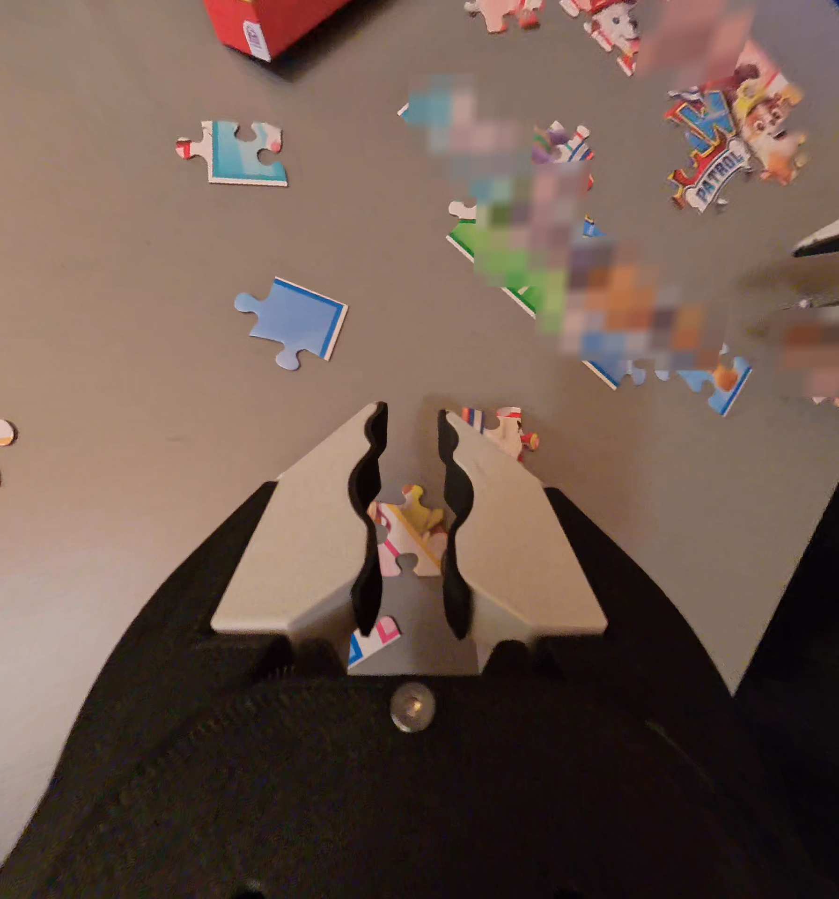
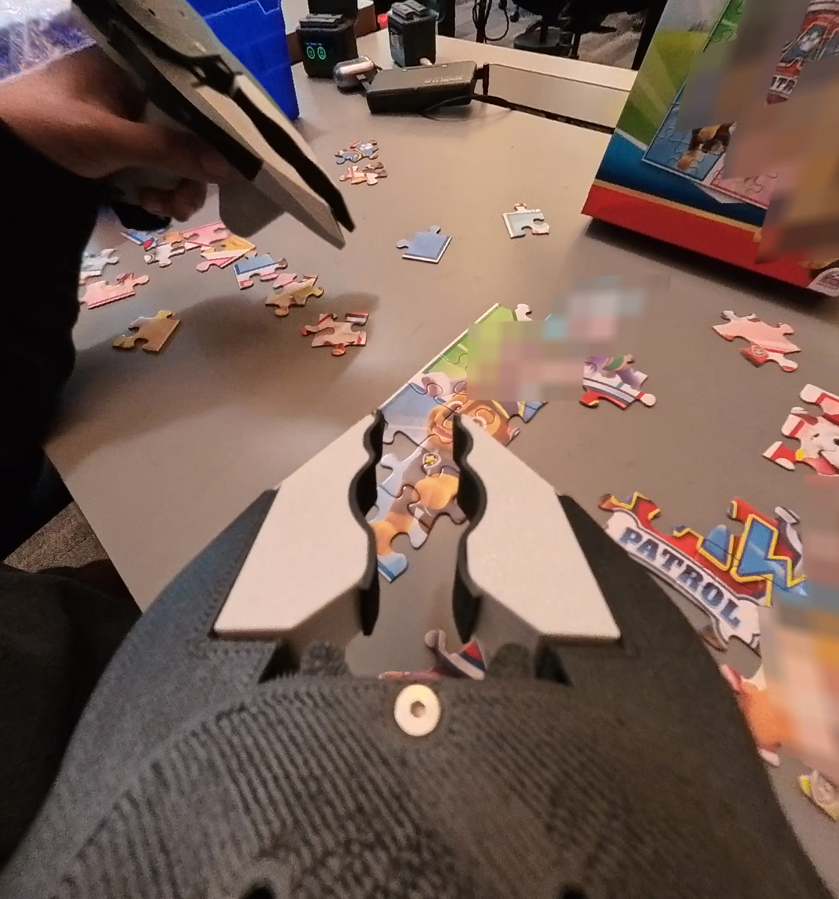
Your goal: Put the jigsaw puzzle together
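My left gripper (image 1: 411,411) hovers over the grey table (image 1: 116,292) with its jaws a little apart and nothing between the pads. A yellow and pink puzzle piece (image 1: 410,532) lies on the table below the gap, and a red and white piece (image 1: 510,433) lies just past the right fingertip. My right gripper (image 2: 417,417) is open and empty above the joined puzzle section (image 2: 422,467), which shows through its gap. The left gripper also shows in the right wrist view (image 2: 342,231), raised over loose pieces (image 2: 291,294). A blue piece (image 1: 296,323) lies ahead of it.
A red puzzle box (image 2: 675,204) stands at the far right, also seen in the left wrist view (image 1: 271,24). A joined logo section (image 2: 690,559) and several loose pieces (image 2: 758,340) lie on the right. Black devices (image 2: 417,87) and a blue bin (image 2: 262,58) stand at the back.
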Demonstrator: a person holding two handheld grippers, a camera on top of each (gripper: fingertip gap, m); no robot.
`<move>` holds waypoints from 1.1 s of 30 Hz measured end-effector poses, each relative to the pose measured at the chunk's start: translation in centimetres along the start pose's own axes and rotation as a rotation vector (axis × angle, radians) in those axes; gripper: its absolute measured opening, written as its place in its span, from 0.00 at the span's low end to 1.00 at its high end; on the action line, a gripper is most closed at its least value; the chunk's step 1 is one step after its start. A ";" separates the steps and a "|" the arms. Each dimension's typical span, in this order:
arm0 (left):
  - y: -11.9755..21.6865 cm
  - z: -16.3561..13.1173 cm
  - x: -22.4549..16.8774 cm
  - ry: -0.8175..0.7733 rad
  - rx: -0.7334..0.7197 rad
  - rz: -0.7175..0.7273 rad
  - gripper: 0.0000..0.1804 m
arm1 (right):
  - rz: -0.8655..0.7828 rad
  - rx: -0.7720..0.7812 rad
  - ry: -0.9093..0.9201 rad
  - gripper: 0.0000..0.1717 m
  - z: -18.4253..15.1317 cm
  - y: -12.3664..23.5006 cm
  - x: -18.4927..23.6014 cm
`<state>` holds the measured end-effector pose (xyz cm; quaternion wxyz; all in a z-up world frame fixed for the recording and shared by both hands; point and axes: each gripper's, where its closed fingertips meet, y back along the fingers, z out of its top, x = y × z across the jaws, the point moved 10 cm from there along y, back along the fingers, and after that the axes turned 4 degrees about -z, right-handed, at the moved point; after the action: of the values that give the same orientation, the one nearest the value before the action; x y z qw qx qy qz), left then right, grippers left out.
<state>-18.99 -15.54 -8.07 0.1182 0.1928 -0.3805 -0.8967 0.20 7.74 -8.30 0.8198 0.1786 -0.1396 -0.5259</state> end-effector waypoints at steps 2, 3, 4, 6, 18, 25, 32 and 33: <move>-0.6 0.3 0.0 0.000 0.006 -0.016 0.10 | -0.002 -0.001 0.006 0.15 -0.2 0.1 0.1; -0.7 0.4 0.1 0.003 0.011 -0.020 0.10 | -0.007 -0.002 0.014 0.15 -0.3 0.1 0.1; -0.8 0.4 0.0 0.003 0.019 -0.016 0.10 | -0.014 -0.004 0.023 0.15 -0.3 0.2 0.1; -1.1 0.5 -0.1 -0.009 0.030 -0.014 0.10 | -0.030 -0.007 0.044 0.15 -0.4 0.3 0.1; -1.0 2.0 -0.7 -0.034 -0.051 0.021 0.10 | -0.509 -0.111 0.208 0.11 -2.7 8.1 -10.5; -1.3 3.5 -0.1 0.023 -0.270 0.117 0.11 | -0.540 -0.307 0.261 0.10 -5.4 11.6 -14.3; -1.2 3.9 0.0 0.069 -0.410 0.088 0.11 | -0.524 -0.285 0.293 0.02 -5.7 11.0 -14.0; -1.3 3.9 0.0 0.079 -0.424 0.065 0.11 | -0.522 -0.290 0.292 0.02 -5.7 11.0 -14.0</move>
<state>-20.78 -12.13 -6.51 0.2000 0.1864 -0.1848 -0.9440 5.85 25.56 -9.14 0.6857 0.1632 0.1059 -0.7014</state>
